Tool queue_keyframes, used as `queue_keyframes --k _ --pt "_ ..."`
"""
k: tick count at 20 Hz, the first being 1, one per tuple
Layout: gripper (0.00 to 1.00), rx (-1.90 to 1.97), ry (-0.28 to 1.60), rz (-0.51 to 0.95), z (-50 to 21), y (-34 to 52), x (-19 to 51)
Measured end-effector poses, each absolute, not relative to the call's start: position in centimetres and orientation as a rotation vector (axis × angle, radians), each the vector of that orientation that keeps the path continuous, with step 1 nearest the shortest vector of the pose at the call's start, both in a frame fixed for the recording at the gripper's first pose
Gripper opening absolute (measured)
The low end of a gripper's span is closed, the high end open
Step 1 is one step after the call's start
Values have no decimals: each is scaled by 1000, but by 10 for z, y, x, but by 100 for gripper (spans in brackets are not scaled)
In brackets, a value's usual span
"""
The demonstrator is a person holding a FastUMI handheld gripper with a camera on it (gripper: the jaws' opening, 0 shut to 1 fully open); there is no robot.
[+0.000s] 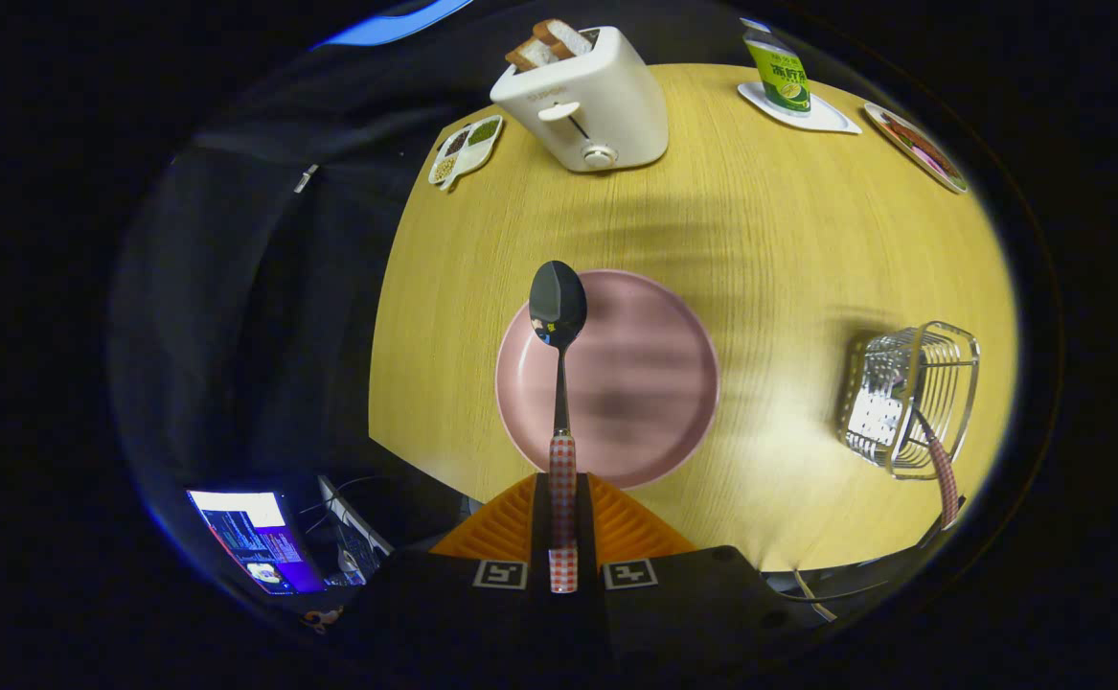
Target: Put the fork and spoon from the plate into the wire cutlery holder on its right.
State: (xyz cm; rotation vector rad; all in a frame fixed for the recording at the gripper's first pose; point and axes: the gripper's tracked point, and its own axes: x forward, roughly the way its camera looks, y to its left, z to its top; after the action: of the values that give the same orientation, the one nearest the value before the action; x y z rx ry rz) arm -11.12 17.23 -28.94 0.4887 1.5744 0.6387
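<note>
Gripper view.

Gripper (563,537): its two fingers are clamping the checked handle of the spoon (559,364) from both sides; the handle is running straight between them.

Spoon: standing out ahead of the fingers, its dark bowl reaching over the left part of the plate (654,383) and reflecting the room. It is lifted clear of the plate, as far as the blur lets me judge.

Plate: pink, round, lying on the table (760,259) just beyond the fingers; its surface is looking smeared by motion.

Holder (913,398): wire, sitting on the table well to the right of the plate. A checked handle, the fork (942,474), is leaning out of it toward the near table edge.

Toaster (582,101): white, standing at the far side of the table, with bread slices poking out of its top.

Small divided dish (466,149): lying just left of the toaster, holding bits of food.

Carton (779,77): green, standing on a white coaster at the far right.

Patterned plate (918,146): resting right of the carton, near the table edge.

Screen (252,541): glowing below the table, left of the fingers.
</note>
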Motion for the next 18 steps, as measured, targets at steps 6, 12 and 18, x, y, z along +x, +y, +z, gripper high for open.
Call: queue_keyframes --k 6,12,18 --pt "14 583 1576 555 -258 83 -87" --pt "14 506 1725 497 -266 -8 -97" --pt "14 447 1916 477 -286 -43 -115"
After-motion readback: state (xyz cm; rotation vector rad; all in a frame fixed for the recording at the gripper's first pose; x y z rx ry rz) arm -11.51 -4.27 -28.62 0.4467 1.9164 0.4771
